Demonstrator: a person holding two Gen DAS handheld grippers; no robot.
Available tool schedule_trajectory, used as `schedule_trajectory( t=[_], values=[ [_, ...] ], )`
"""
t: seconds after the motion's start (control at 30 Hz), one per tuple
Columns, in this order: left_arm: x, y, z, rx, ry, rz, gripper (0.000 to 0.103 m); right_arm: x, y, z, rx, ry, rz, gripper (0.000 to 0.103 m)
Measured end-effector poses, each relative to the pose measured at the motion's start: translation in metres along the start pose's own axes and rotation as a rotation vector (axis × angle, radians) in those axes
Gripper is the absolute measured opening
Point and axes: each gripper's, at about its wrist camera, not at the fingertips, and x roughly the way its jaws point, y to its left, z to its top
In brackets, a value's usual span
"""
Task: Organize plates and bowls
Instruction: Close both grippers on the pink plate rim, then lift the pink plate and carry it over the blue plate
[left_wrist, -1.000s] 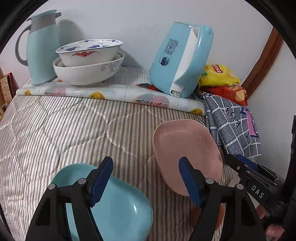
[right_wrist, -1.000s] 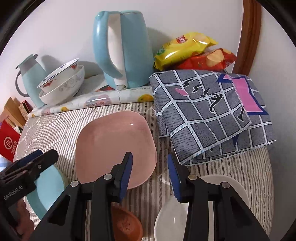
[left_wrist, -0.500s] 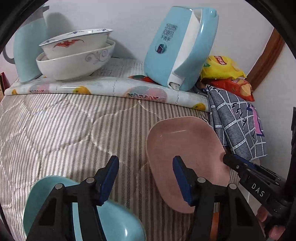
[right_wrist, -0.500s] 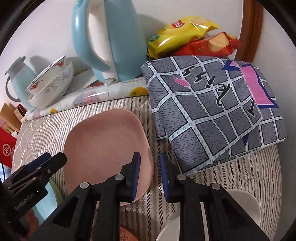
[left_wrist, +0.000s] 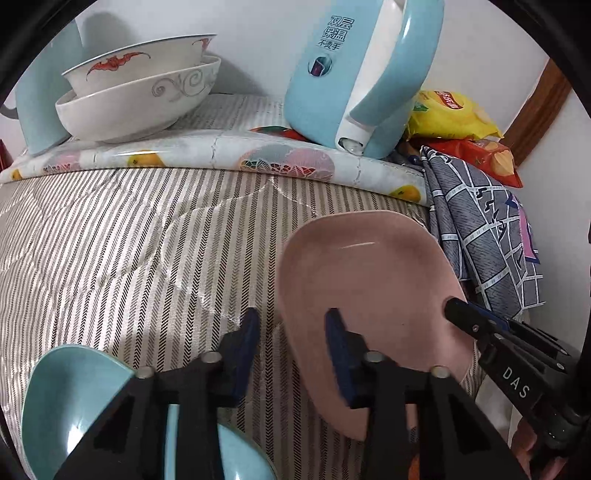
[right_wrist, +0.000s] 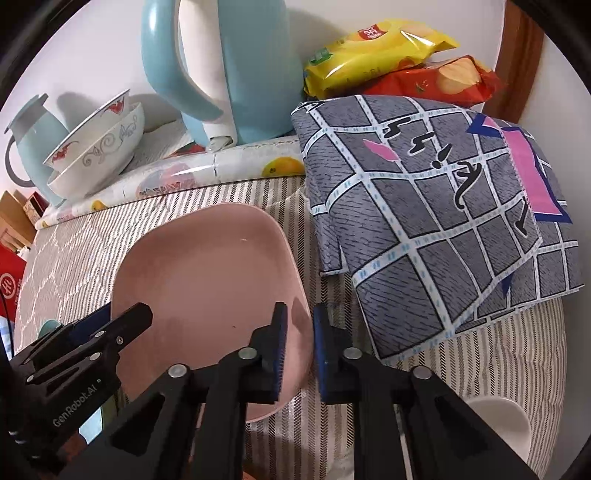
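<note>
A pink plate (left_wrist: 369, 288) (right_wrist: 207, 284) lies on the striped quilt. My right gripper (right_wrist: 297, 343) has closed onto its right rim, one finger over the plate and one outside; it also shows in the left wrist view (left_wrist: 465, 314). My left gripper (left_wrist: 291, 332) straddles the plate's left rim, its jaws still apart; it also shows in the right wrist view (right_wrist: 110, 317). A light blue plate (left_wrist: 70, 402) lies under my left gripper. Two stacked white bowls (left_wrist: 140, 92) (right_wrist: 99, 147) stand at the back. A white plate (right_wrist: 495, 424) sits at bottom right.
A blue kettle (left_wrist: 354, 77) (right_wrist: 229, 70) and a blue jug (right_wrist: 29, 136) stand on the fruit-print mat (left_wrist: 221, 155). Snack bags (right_wrist: 399, 66) and a grey checked cloth (right_wrist: 436, 221) lie to the right.
Both grippers moved forward onto the pink plate and narrowed. The right jaws closed on its right rim; the left jaws came astride its left rim.
</note>
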Motion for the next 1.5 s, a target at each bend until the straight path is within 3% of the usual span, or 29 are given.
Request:
schedule_trajectory(
  t=[0.03, 0.23, 0.63, 1.07, 1.5],
  values=[
    [-0.001, 0.000, 0.000, 0.006, -0.003, -0.007, 0.023, 0.000, 0.001, 0.000, -0.007, -0.008, -0.001, 0.006],
    [-0.008, 0.001, 0.003, 0.013, -0.018, 0.000, 0.014, -0.015, 0.007, 0.000, -0.037, -0.071, -0.016, 0.005],
    [-0.050, 0.017, -0.003, -0.011, -0.073, -0.022, 0.009, -0.059, 0.014, -0.017, -0.015, -0.131, 0.025, 0.003],
    [-0.095, 0.033, -0.033, -0.002, -0.105, -0.007, 0.006, -0.096, 0.027, -0.055, 0.034, -0.163, 0.099, 0.003],
    [-0.134, 0.046, -0.055, 0.006, -0.144, 0.000, 0.006, -0.133, 0.048, -0.083, 0.044, -0.216, 0.110, 0.003]
  ],
)
